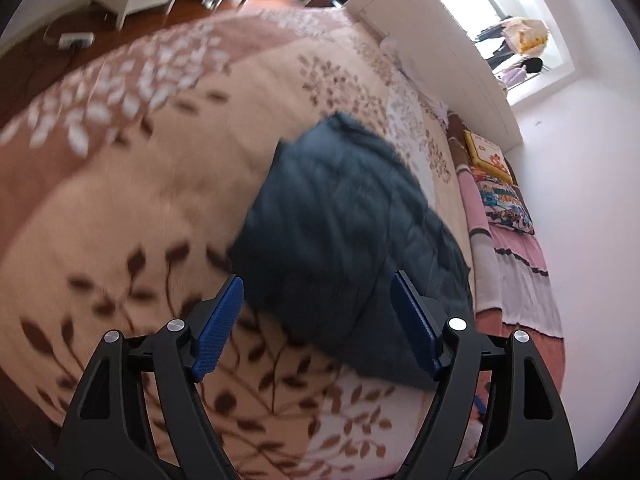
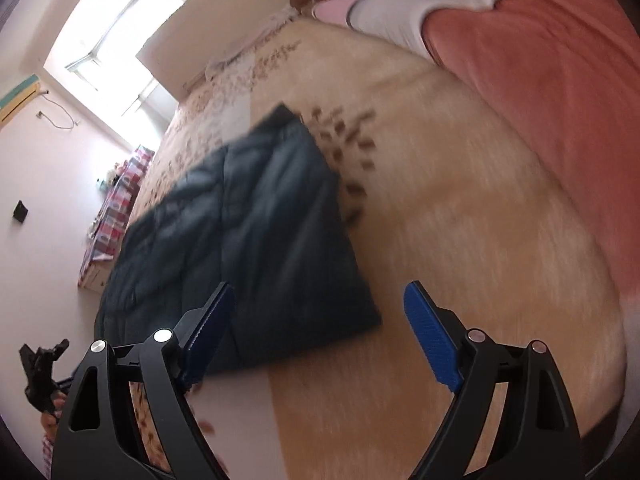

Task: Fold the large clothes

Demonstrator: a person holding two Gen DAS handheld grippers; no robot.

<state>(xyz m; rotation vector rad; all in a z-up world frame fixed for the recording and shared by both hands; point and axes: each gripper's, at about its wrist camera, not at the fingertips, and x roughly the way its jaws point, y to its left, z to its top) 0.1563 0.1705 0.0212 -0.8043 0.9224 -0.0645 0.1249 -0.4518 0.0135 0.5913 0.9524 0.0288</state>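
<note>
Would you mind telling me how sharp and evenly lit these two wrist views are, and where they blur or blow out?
Left wrist view: the left gripper is crisp, while the leaf-print bedspread and dark blue folded garment smear with motion blur; the window is overexposed. Right wrist view: the right gripper is sharp, the bedspread streaked, the window blown out; fisheye bending curves both.

Bright daylight from a blown-out white window (image 1: 476,4), glare washing the pale wall, motion blur smearing the beige leaf-patterned bedspread (image 1: 140,152) and the folded dark blue quilted garment (image 2: 248,248), black gripper frames sharp, heavy fisheye bending, dark vignette at corners
</note>
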